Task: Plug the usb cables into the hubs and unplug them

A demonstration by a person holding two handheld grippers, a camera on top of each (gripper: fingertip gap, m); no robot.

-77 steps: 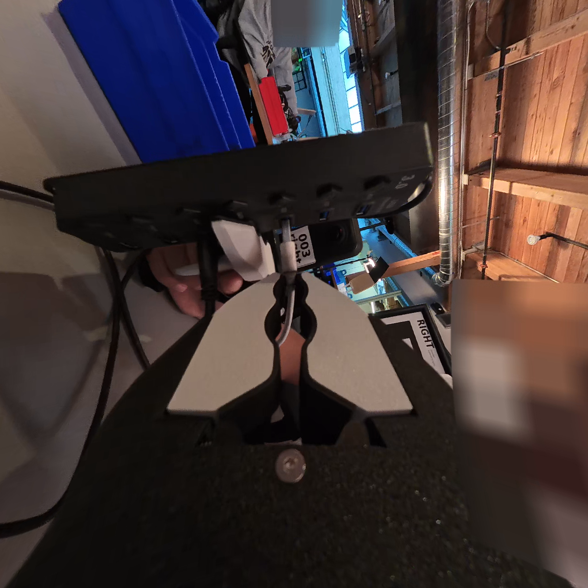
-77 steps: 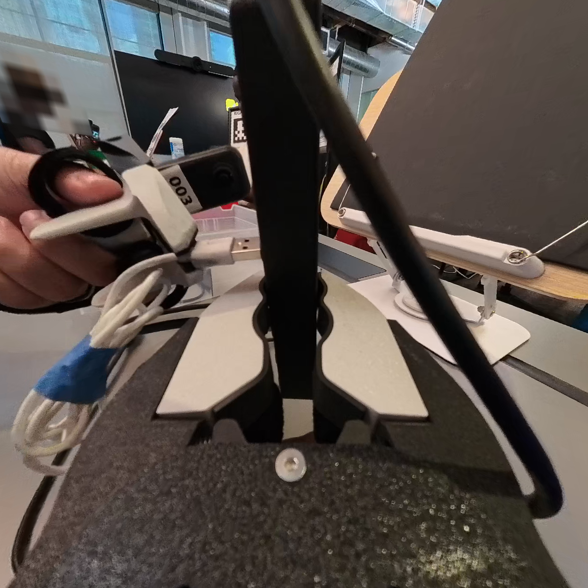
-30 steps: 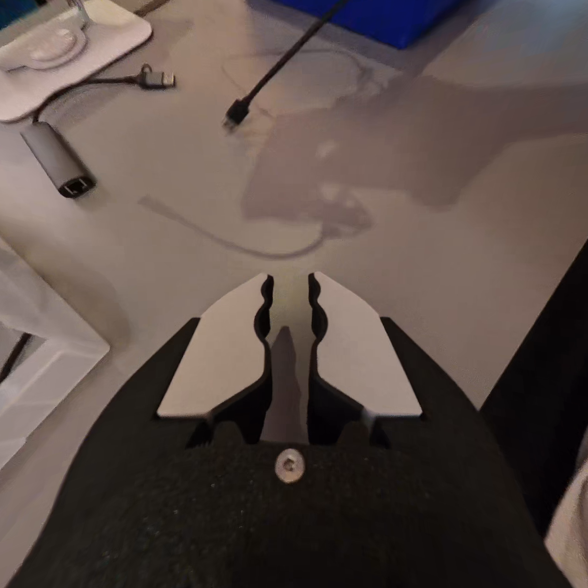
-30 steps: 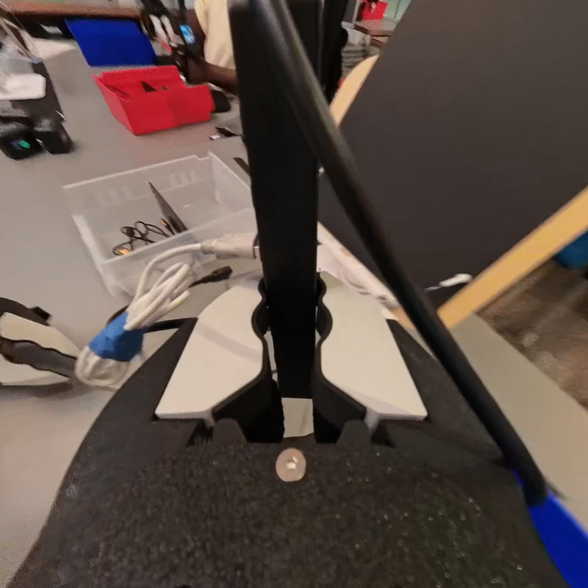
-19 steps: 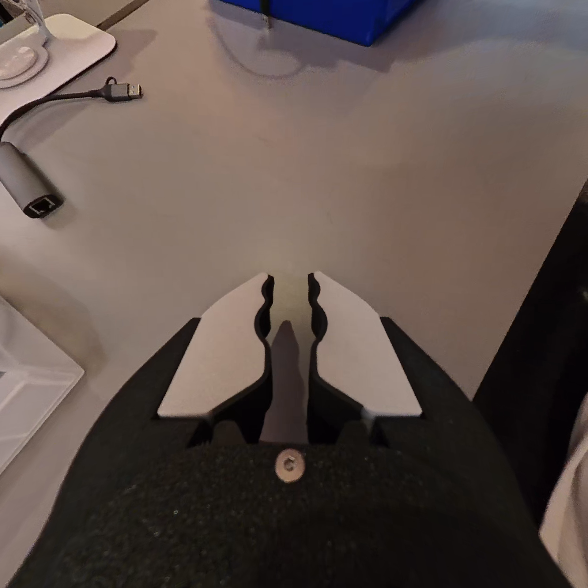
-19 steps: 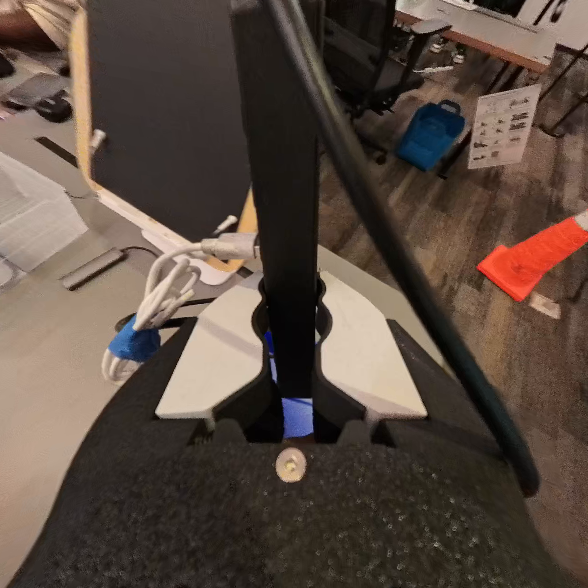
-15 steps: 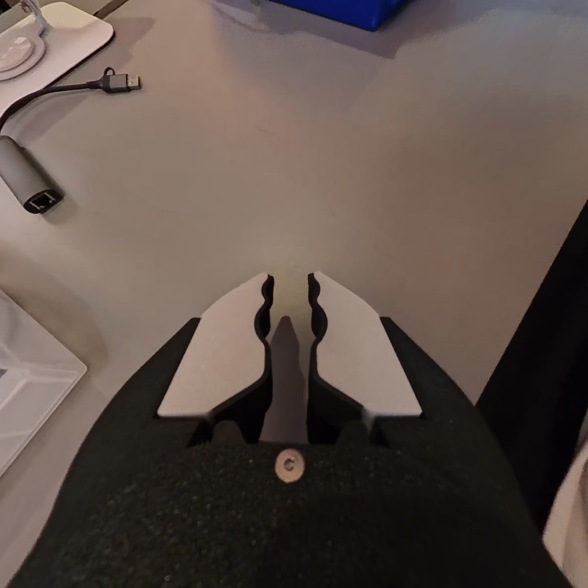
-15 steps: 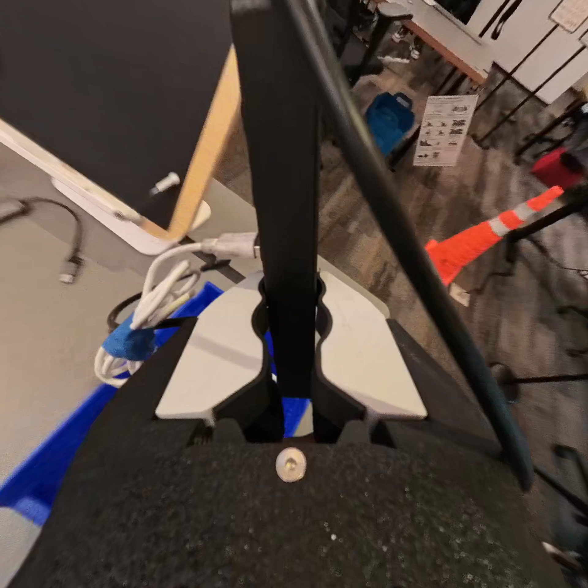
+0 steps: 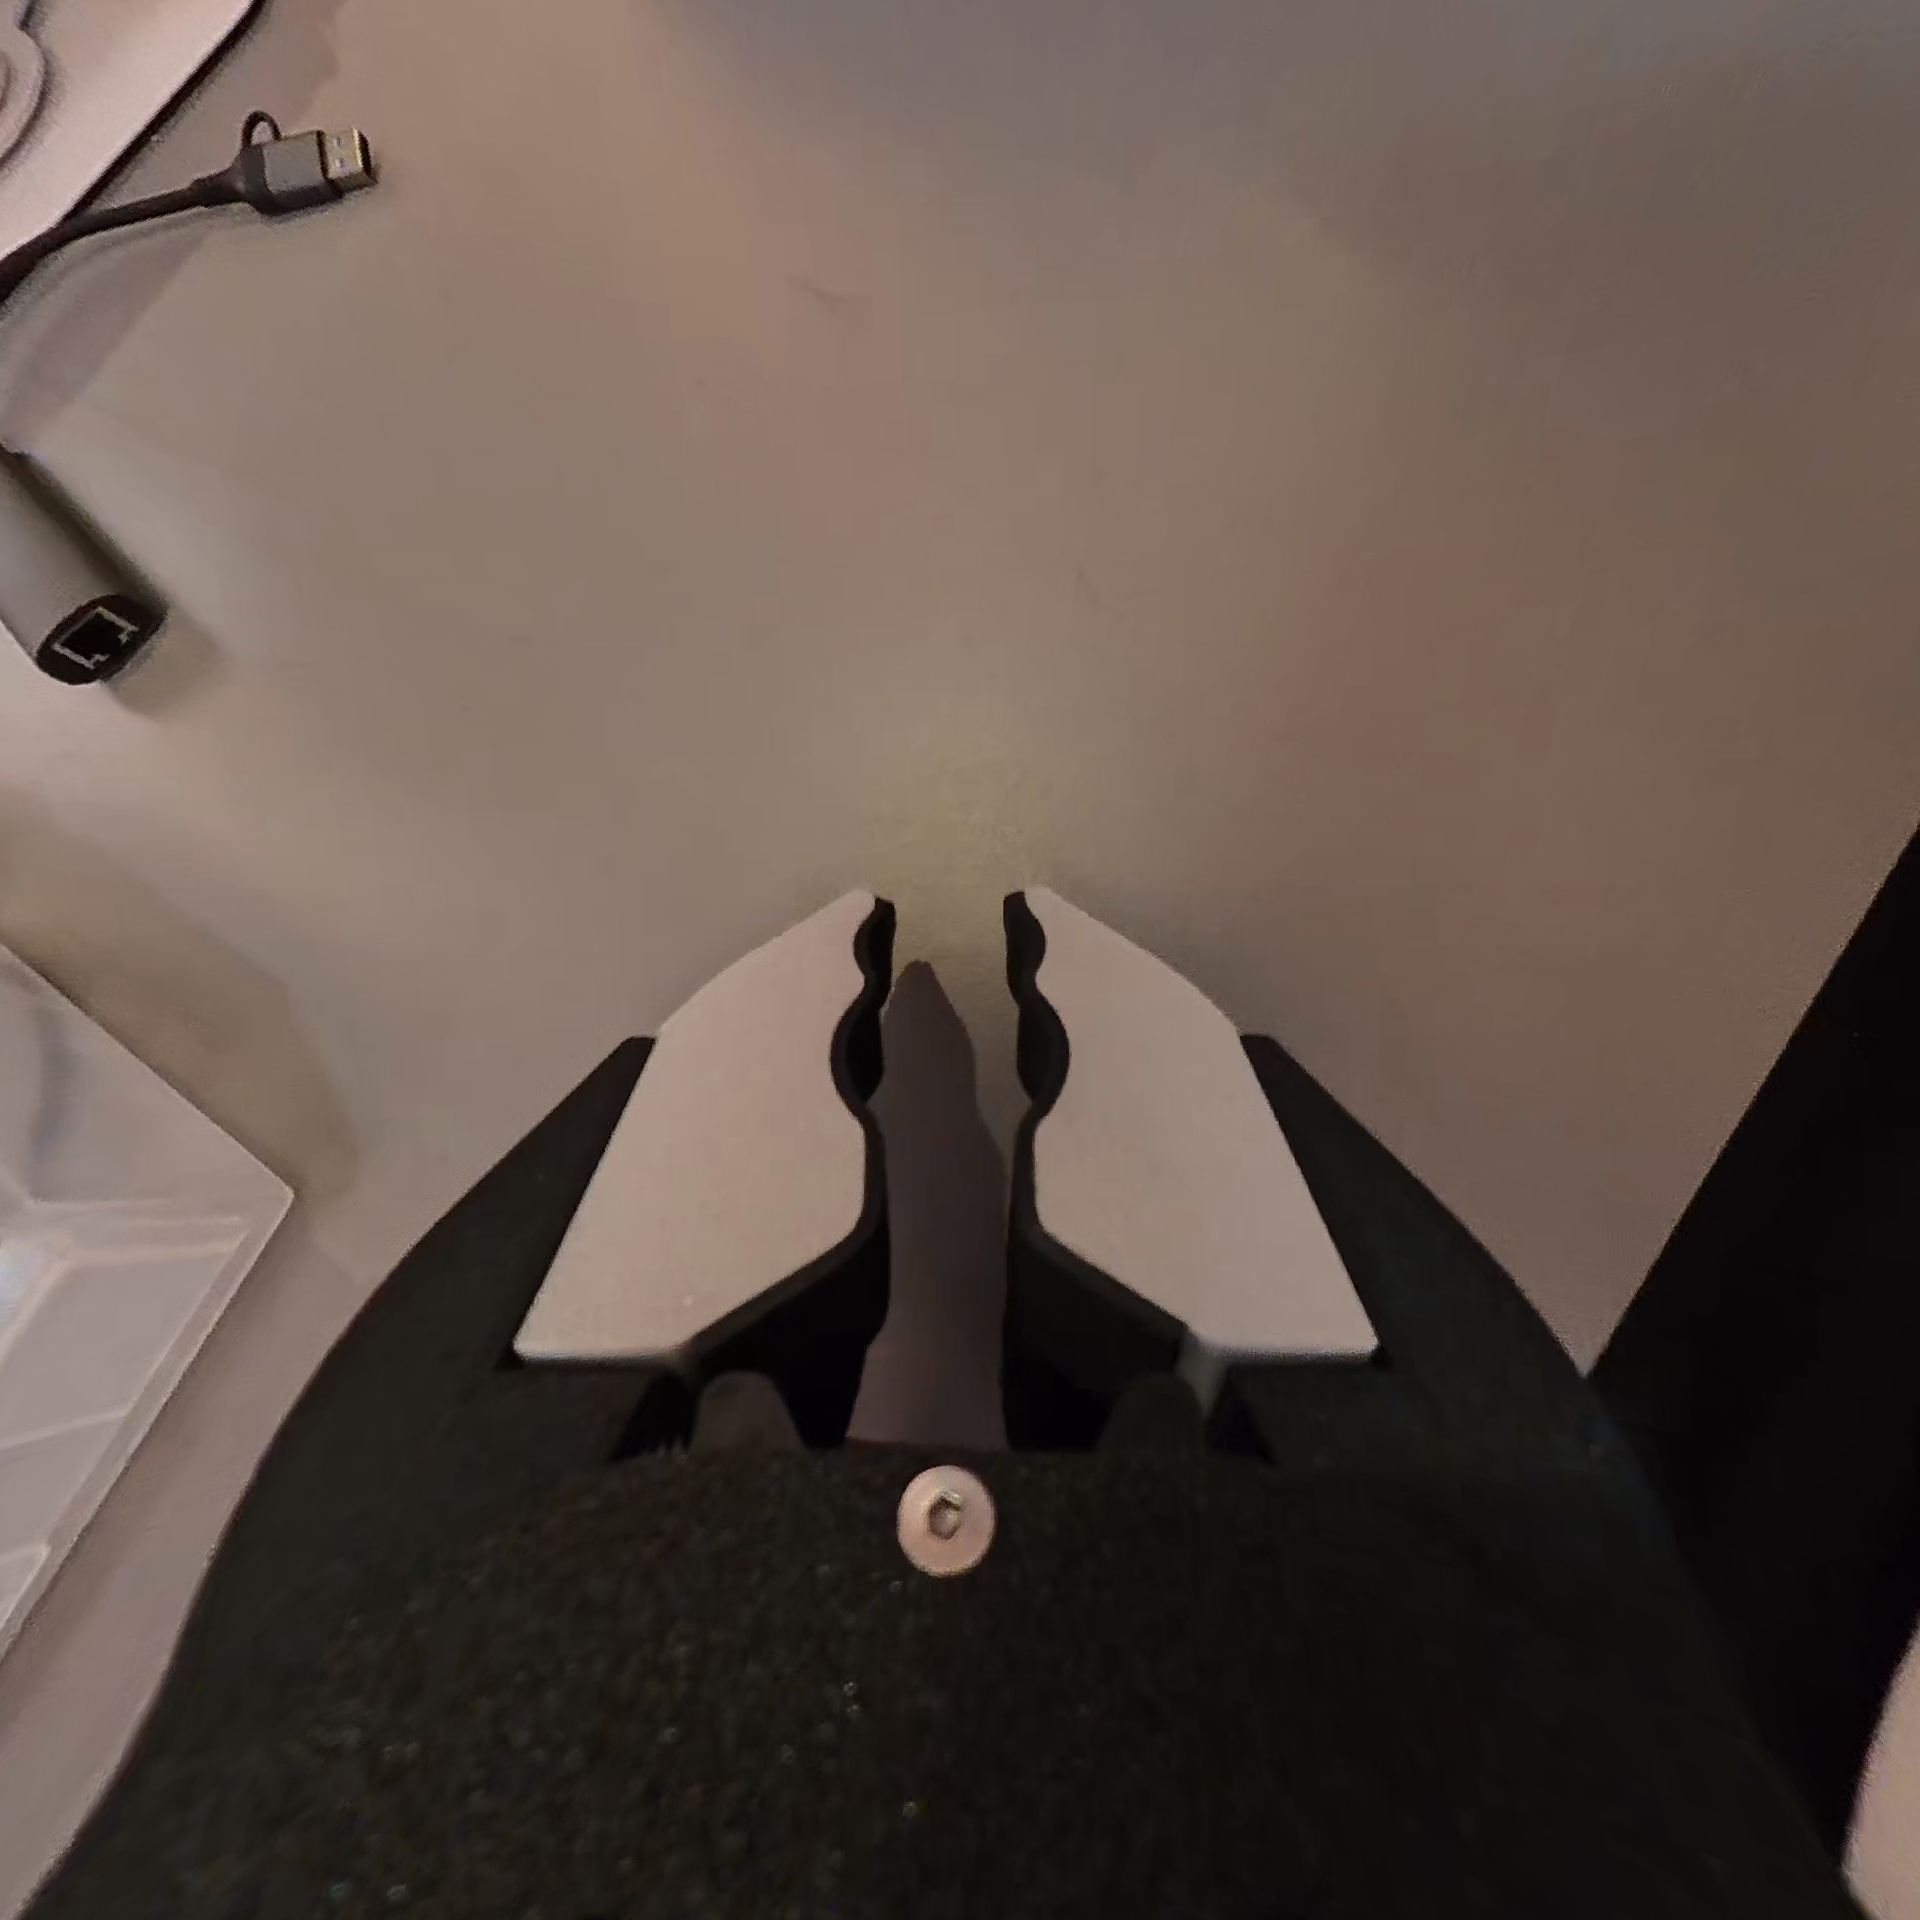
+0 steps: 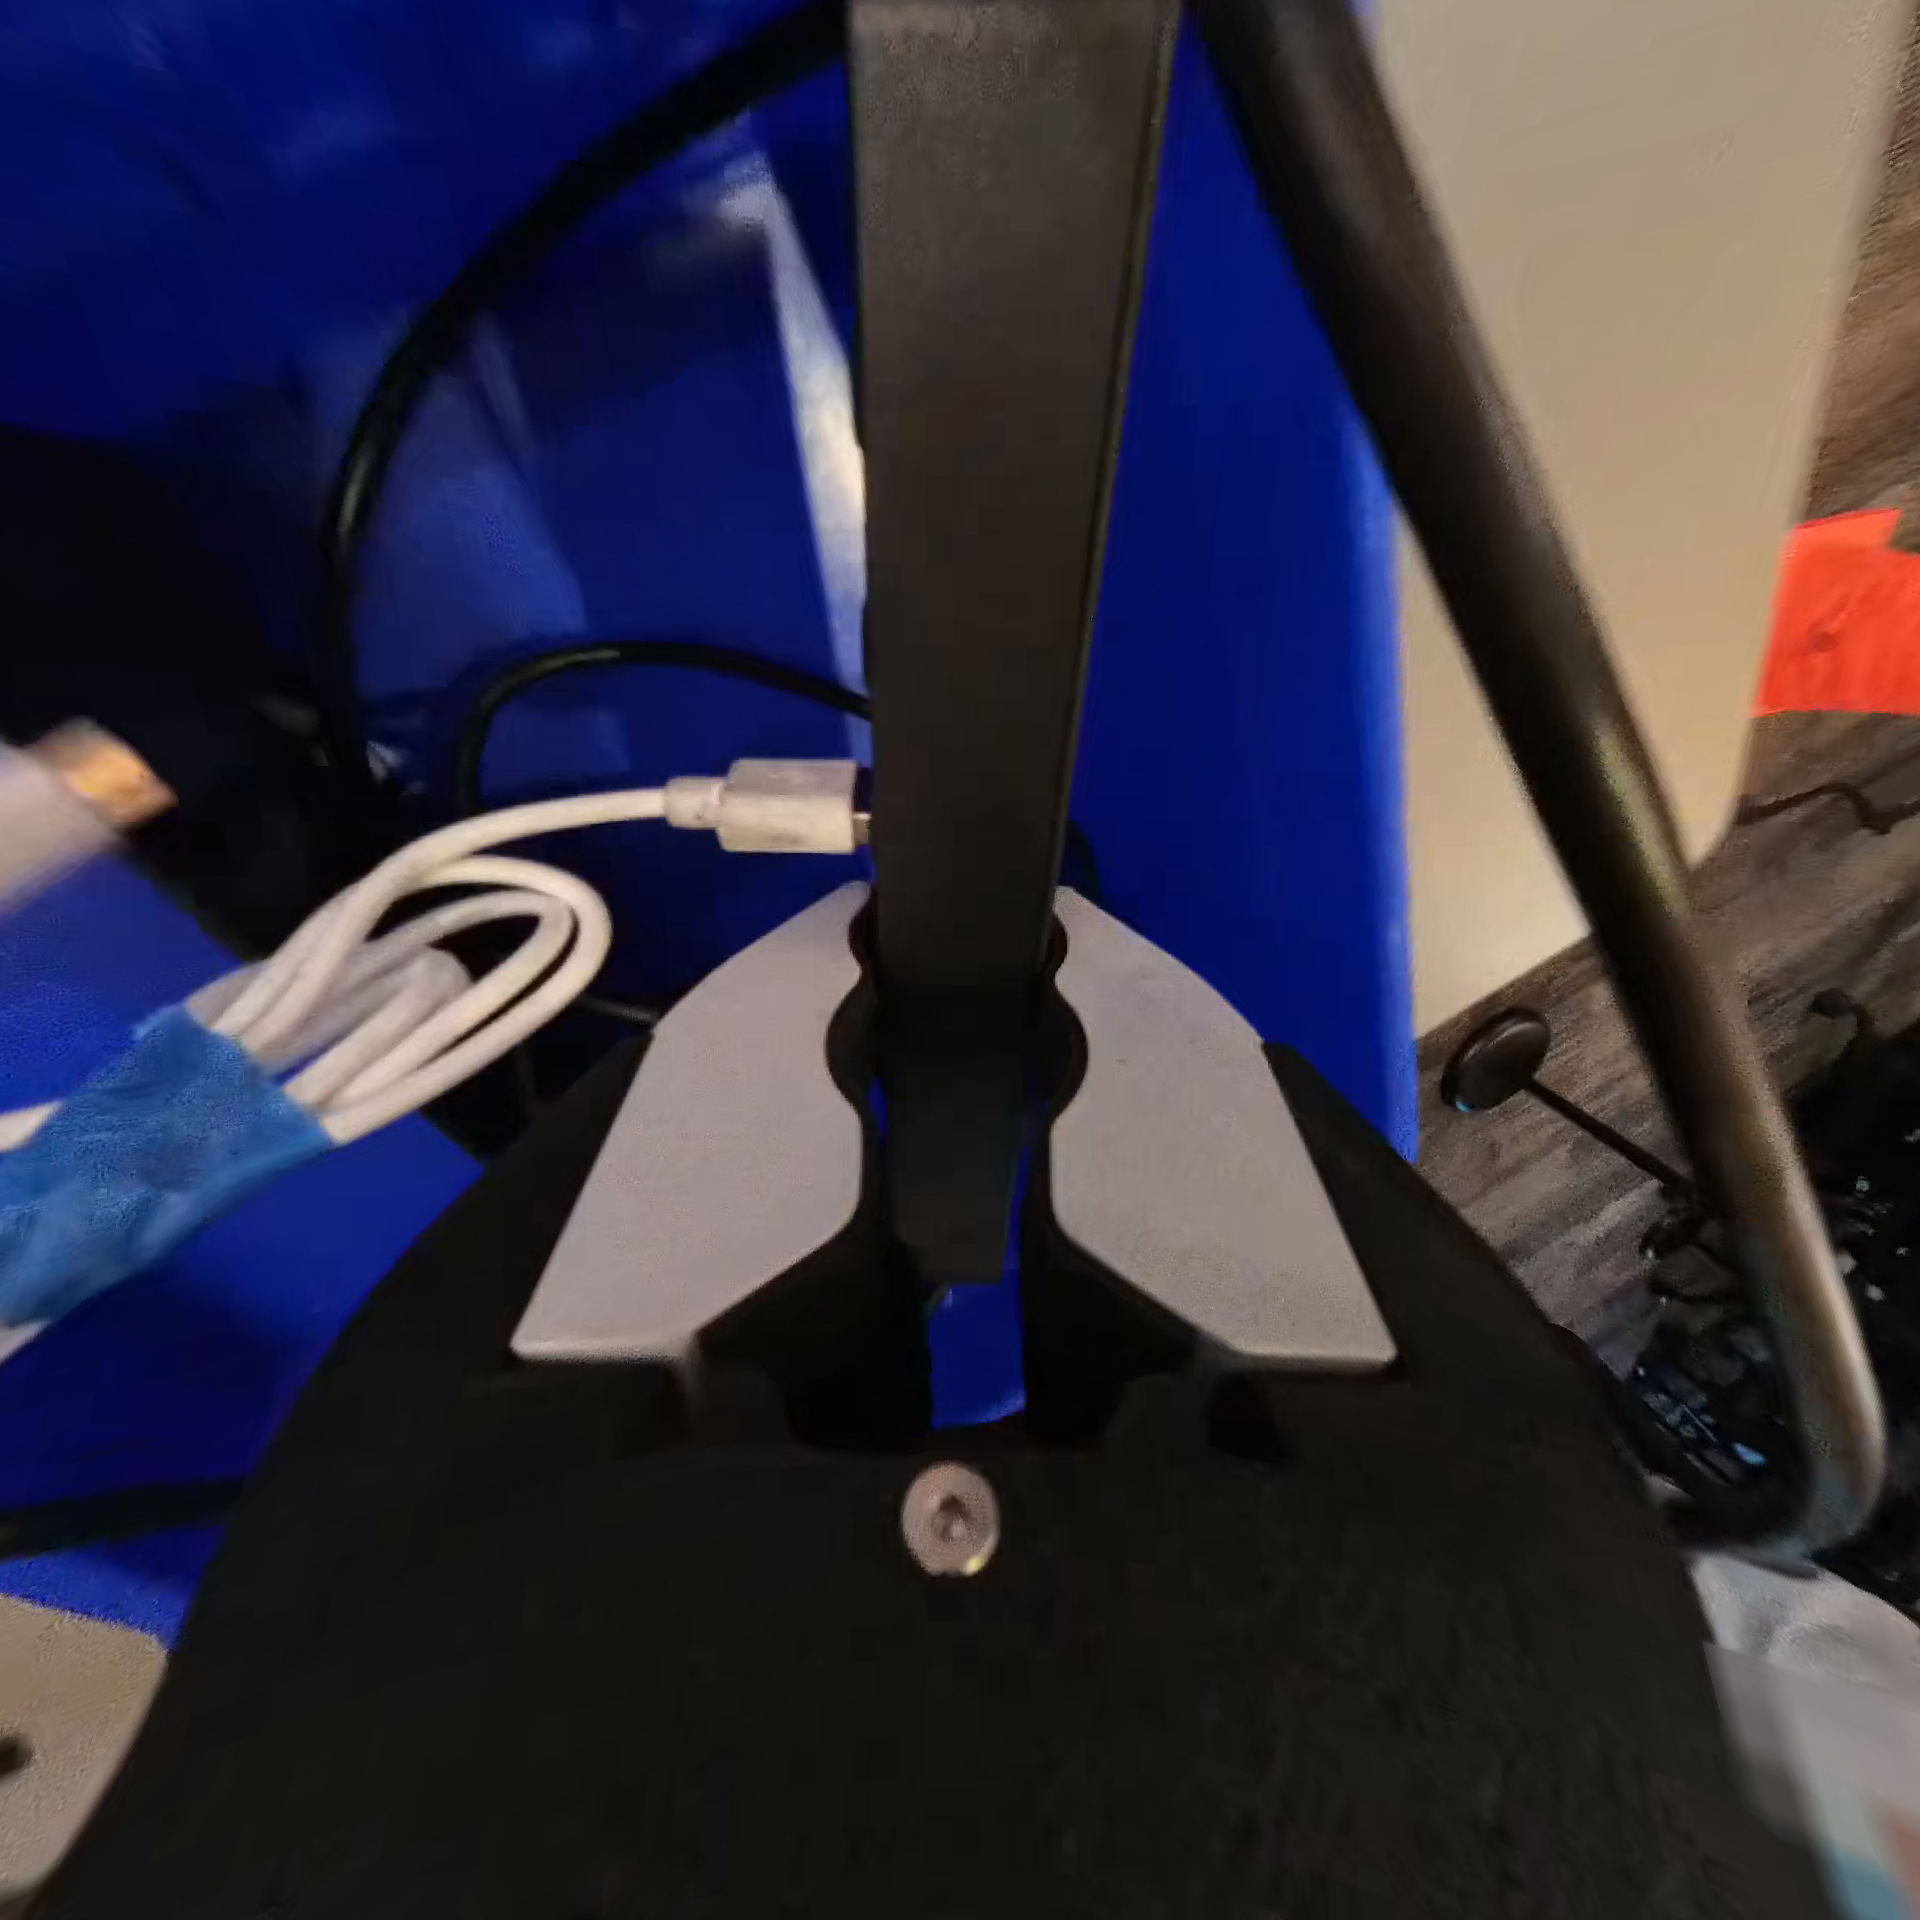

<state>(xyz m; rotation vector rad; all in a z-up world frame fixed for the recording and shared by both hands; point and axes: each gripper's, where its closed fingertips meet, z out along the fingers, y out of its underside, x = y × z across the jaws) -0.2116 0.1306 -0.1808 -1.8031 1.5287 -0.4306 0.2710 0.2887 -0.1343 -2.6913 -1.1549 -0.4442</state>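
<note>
My right gripper (image 10: 961, 914) is shut on a black USB hub (image 10: 987, 520), held edge-on and pointing away from me. A white USB cable plug (image 10: 790, 805) sits in the hub's left side. The cable's coil, bound with blue tape (image 10: 156, 1122), hangs to the left. The hub's own thick black cable (image 10: 1558, 727) loops down on the right. My left gripper (image 9: 948, 914) is open with a narrow gap and empty, close above the grey table (image 9: 1039, 468).
A grey adapter (image 9: 73, 603) with a short black lead and USB plug (image 9: 312, 166) lies at the table's far left. A clear plastic bin (image 9: 104, 1299) is at the left. A blue bin (image 10: 1247, 623) holding black cables lies behind the hub. The floor (image 10: 1621, 1122) shows at the right.
My left gripper let go of the white cable, now plugged into the hub, and dropped low over the table. My right gripper swung the hub round over the blue bin.
</note>
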